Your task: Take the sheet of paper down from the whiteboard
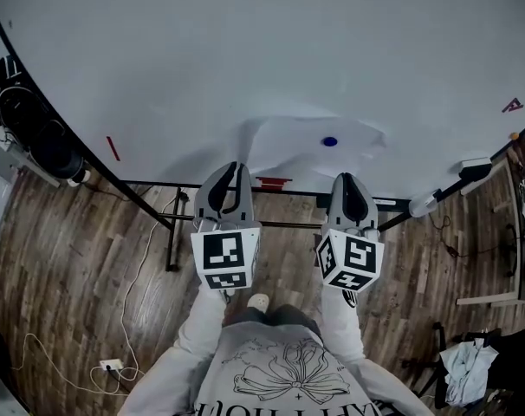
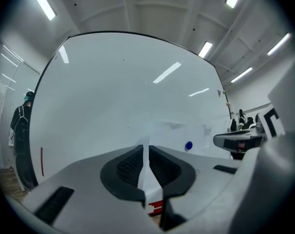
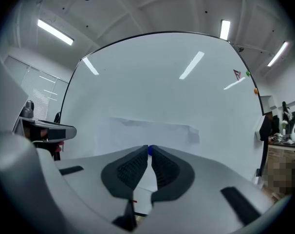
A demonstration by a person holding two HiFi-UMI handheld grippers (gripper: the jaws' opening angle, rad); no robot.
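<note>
A white sheet of paper (image 1: 301, 150) hangs low on the whiteboard (image 1: 245, 50), pinned by a blue magnet (image 1: 330, 141); its edges look rumpled. My left gripper (image 1: 236, 167) points level at the sheet's lower left, my right gripper (image 1: 347, 178) at its lower right. Both are shut with nothing between the jaws, and both look short of the board. In the left gripper view the paper (image 2: 179, 133) and magnet (image 2: 188, 145) lie ahead of the left gripper (image 2: 146, 147). In the right gripper view the paper (image 3: 152, 130) fills the space past the right gripper (image 3: 150, 151).
A red mark (image 1: 113, 147) is on the board at left, and a small red thing (image 1: 271, 181) lies on the board's tray. The black stand frame (image 1: 171, 232) and a cable to a power strip (image 1: 111, 365) are on the wood floor. A person (image 1: 7, 94) stands at far left.
</note>
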